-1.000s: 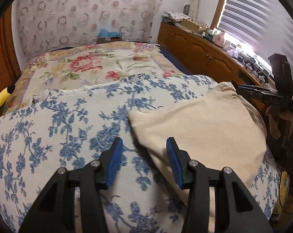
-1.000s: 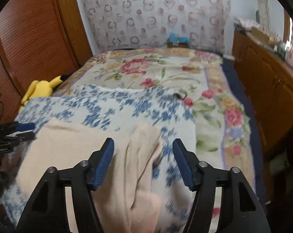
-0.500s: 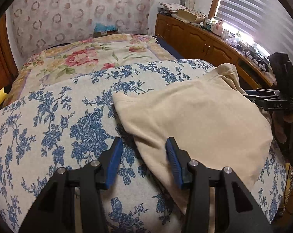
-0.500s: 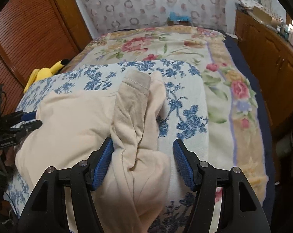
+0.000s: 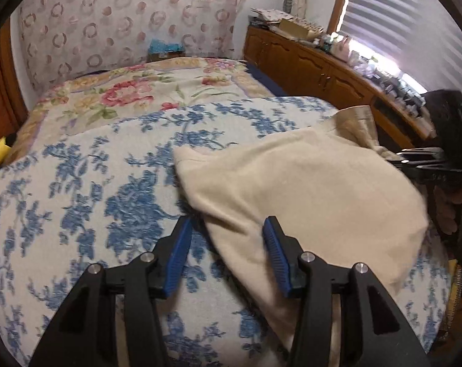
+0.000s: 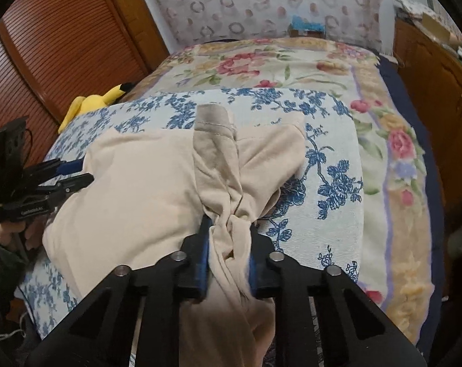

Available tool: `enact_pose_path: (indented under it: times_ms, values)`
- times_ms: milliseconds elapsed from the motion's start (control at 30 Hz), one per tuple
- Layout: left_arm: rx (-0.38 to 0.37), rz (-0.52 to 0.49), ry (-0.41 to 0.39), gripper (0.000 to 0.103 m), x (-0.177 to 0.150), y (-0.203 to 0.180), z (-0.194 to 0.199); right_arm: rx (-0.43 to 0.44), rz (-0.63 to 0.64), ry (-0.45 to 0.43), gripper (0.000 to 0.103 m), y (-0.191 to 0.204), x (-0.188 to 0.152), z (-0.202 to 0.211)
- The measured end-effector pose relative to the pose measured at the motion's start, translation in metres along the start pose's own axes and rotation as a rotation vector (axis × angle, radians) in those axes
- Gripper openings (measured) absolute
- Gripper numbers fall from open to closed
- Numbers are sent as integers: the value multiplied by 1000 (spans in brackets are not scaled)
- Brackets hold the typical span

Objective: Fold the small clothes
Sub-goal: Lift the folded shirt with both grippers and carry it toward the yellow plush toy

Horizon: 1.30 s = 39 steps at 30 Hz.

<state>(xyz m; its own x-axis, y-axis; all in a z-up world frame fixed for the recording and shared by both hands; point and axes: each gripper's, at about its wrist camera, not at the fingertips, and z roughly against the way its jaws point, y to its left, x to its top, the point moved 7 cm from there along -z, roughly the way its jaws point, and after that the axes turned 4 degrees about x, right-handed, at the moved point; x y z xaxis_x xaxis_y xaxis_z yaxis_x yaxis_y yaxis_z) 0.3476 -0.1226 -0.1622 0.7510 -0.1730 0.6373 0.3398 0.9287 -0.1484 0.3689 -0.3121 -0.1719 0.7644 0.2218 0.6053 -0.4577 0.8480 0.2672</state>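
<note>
The right claw (image 6: 227, 244) has just been closing and now pinches a bunched fold of the beige garment (image 6: 145, 183) tight between its two blue pads (image 6: 201, 263) — the cloth wrinkles into a knot right at the jaws. The left claw (image 5: 226, 250) has narrowed a little too, yet its jaws stand apart; the garment's near edge lies between the two ribbed blue pads (image 5: 179, 253), and I see neither pad pressing on it. It is gripping nothing.

The garment is one piece, soft knit, cream-beige, spread over the near end of the bed, with a stitched sleeve cuff (image 6: 214, 122) folded up across its middle. It rests on a white cover printed with blue flowers (image 5: 93, 208), a nubby woven cloth. Beyond that lies a second blanket with red roses (image 6: 261, 64), smoother and paler. One yellow plush toy (image 6: 93, 102) sits at the bed's left side against a reddish slatted wooden door (image 6: 53, 39). A wooden cabinet (image 5: 307, 64) runs along the window wall.
</note>
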Motion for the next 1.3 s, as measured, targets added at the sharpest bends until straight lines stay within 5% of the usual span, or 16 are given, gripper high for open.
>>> enact_pose_path:
  times_ms: [33, 100, 433, 633, 900, 1300]
  values:
    - [-33, -18, 7, 19, -2, -5, 1, -5, 8, -12, 13, 3, 0, 2]
    - [-58, -29, 14, 10, -2, -10, 3, -13, 21, -40, 12, 9, 1, 8]
    - [-181, 7, -141, 7, 9, -1, 89, -32, 116, -156, 10, 59, 39, 47]
    - [-129, 69, -246, 7, 3, 48, 149, 9, 250, -195, 9, 125, 76, 42]
    - [57, 213, -327, 7, -38, 168, 208, 109, 444, -201, 9, 249, 145, -26]
    - [196, 410, -324, 7, -99, 290, 197, 156, 613, -113, 8, 386, 229, -182]
